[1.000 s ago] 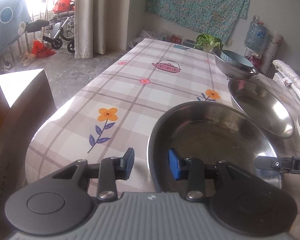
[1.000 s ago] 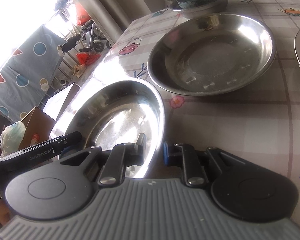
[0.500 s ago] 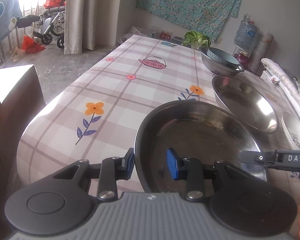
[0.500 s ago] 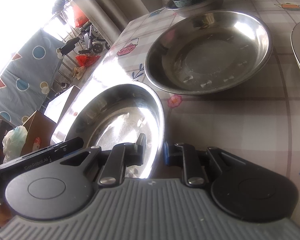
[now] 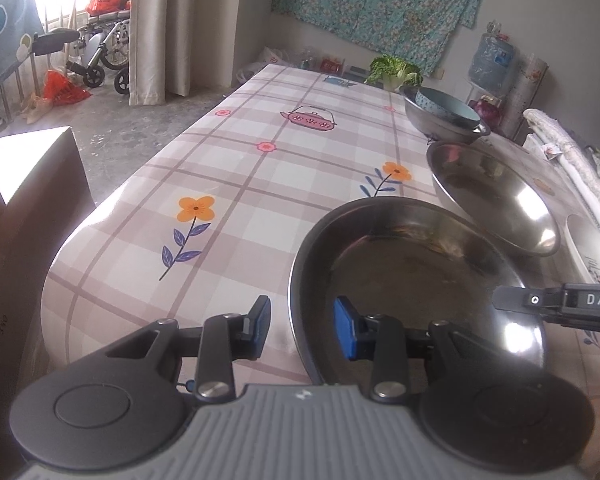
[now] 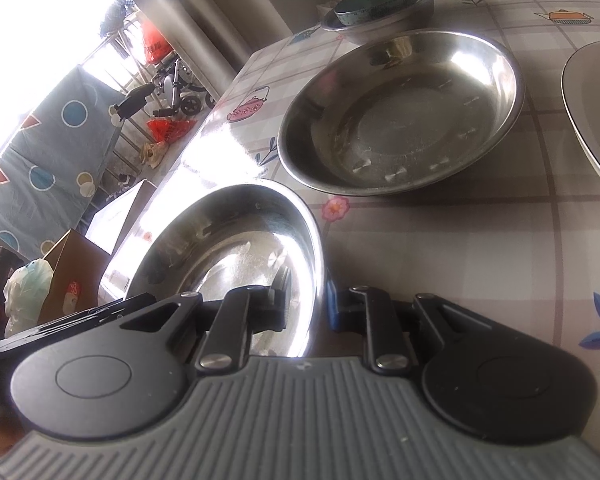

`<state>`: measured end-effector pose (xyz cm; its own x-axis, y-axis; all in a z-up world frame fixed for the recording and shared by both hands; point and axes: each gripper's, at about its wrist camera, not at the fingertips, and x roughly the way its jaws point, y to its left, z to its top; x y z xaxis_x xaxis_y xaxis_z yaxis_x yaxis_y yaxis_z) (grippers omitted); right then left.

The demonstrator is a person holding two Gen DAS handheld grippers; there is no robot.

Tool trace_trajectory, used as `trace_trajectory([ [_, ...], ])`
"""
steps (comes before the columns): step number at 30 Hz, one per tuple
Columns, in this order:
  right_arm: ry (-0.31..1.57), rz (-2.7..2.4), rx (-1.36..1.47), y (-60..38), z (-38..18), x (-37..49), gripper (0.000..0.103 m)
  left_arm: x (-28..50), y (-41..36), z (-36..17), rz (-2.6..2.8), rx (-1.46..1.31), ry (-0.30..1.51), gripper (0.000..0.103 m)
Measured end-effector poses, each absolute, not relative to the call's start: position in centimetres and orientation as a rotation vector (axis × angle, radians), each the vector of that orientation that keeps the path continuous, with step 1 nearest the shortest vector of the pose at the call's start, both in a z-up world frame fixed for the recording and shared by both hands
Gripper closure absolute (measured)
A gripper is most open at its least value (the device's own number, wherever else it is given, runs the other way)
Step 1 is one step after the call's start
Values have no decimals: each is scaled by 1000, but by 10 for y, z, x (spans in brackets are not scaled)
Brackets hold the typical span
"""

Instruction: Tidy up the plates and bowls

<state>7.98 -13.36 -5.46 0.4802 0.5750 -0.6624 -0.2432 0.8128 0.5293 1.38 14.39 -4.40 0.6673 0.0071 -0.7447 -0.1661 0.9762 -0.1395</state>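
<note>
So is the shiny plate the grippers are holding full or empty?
Empty. The near steel plate shows only bare shiny metal and reflections inside, nothing lying in it. The right hand-held gripper pinches its rim.

My left wrist view sits low at the table's (image 5: 235, 184) near end, looking down its length toward the far wall, slightly downward. My right wrist view looks from the opposite side, close and rolled, toward the window. Both share the near steel plate (image 5: 416, 276) (image 6: 235, 256) — each from an opposite rim — and the second plate (image 5: 496, 196) (image 6: 404, 112) beyond.
</note>
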Motion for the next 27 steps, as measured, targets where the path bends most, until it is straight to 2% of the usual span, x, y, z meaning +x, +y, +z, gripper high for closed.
trace_trajectory([
  [27,959,521,411,-132,-59,80,85,22,134,-50,100,-179,854,70],
])
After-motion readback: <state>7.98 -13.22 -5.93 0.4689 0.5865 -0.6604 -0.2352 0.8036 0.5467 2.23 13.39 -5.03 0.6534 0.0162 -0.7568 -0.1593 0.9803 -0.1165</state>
